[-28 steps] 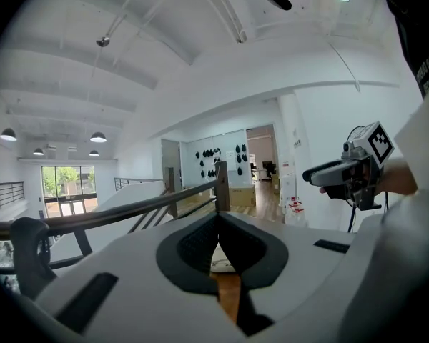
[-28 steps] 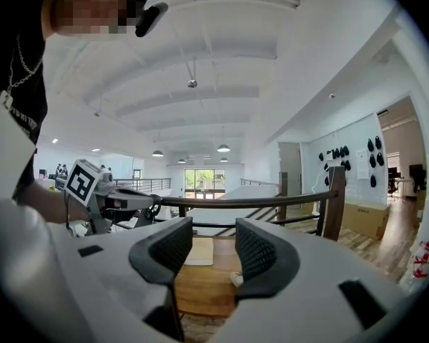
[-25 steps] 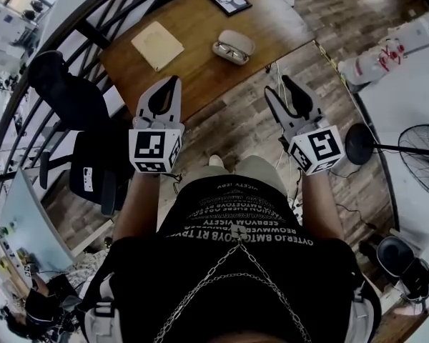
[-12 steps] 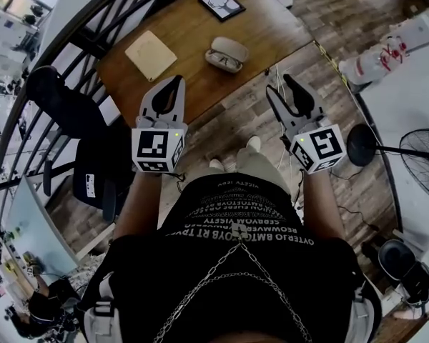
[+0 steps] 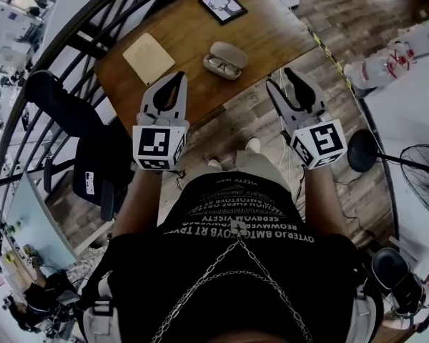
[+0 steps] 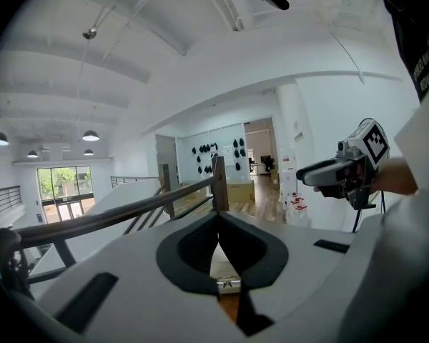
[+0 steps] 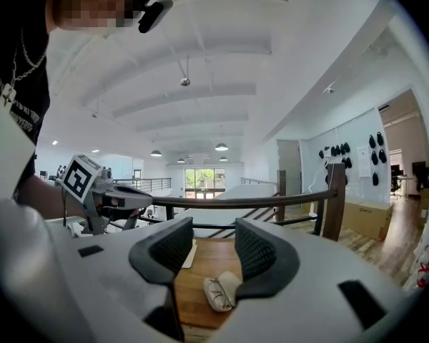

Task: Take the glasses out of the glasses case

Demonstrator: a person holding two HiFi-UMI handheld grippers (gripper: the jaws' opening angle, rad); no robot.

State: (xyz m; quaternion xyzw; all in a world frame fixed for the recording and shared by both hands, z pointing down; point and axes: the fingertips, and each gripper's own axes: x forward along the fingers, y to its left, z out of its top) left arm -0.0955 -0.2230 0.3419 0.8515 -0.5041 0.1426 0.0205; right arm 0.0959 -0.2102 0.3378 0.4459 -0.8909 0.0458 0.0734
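lying at the left of the wooden counter [image 5: 193, 31] is a beige pad [image 5: 149, 57]. next comes the left gripper [image 5: 176, 78], held by the counter's near edge, its fingers meeting at the tips with nothing between them. the open glasses case [image 5: 225, 57] rests mid-counter, apart from both grippers, the glasses [image 5: 223, 66] lying inside it. at the right, the right gripper [image 5: 280, 81] is empty, its fingers spread apart.
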